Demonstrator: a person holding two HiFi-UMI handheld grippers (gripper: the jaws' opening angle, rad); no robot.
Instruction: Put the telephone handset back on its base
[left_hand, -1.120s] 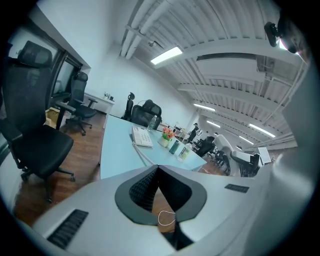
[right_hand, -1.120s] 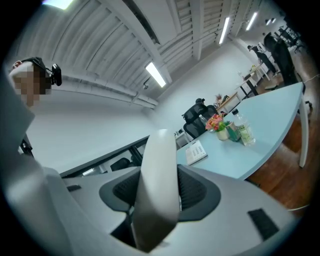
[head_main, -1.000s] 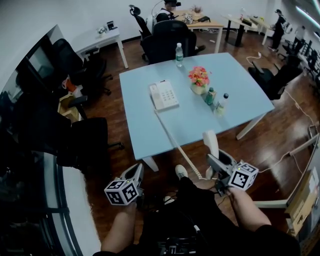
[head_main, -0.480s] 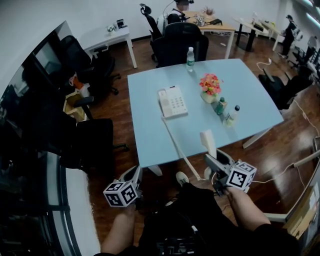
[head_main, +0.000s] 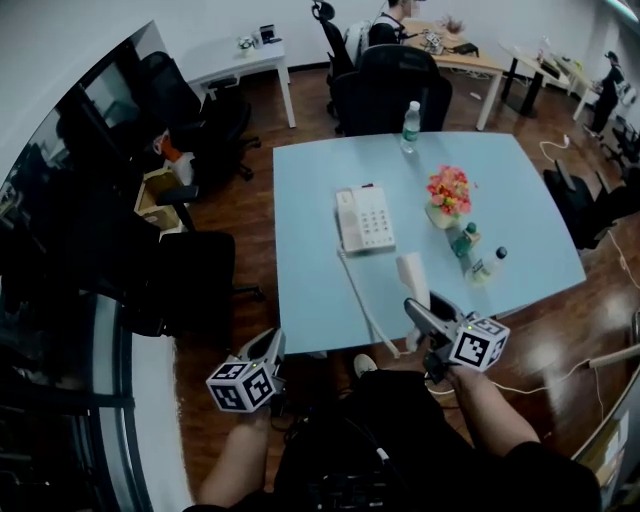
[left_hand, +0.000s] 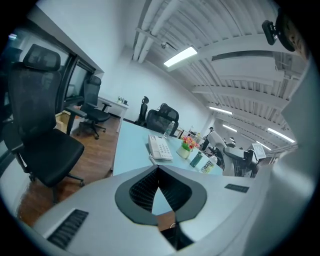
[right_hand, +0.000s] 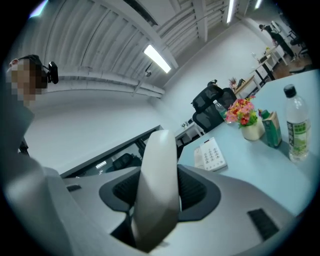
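Gripping the white plastic telephone handset (head_main: 413, 280) upright, the right gripper (head_main: 420, 312) hangs over the pale-blue table (head_main: 300, 290), near its front edge. The white keypad base (head_main: 365, 218) sits at eleven o'clock from it. Left gripper view: the left gripper (left_hand: 158, 169) is pinched closed, empty. Right gripper view: jaws clamped on the handset, base at two o'clock.

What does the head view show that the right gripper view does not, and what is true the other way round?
Only the head view: the left gripper and the cord that runs from the telephone base toward the handset.
Only the right gripper view: the ceiling light, and close up, the right gripper with its pads pressing on the handset from both sides.
Both: the handset, the telephone base, the flowers and the blue table.
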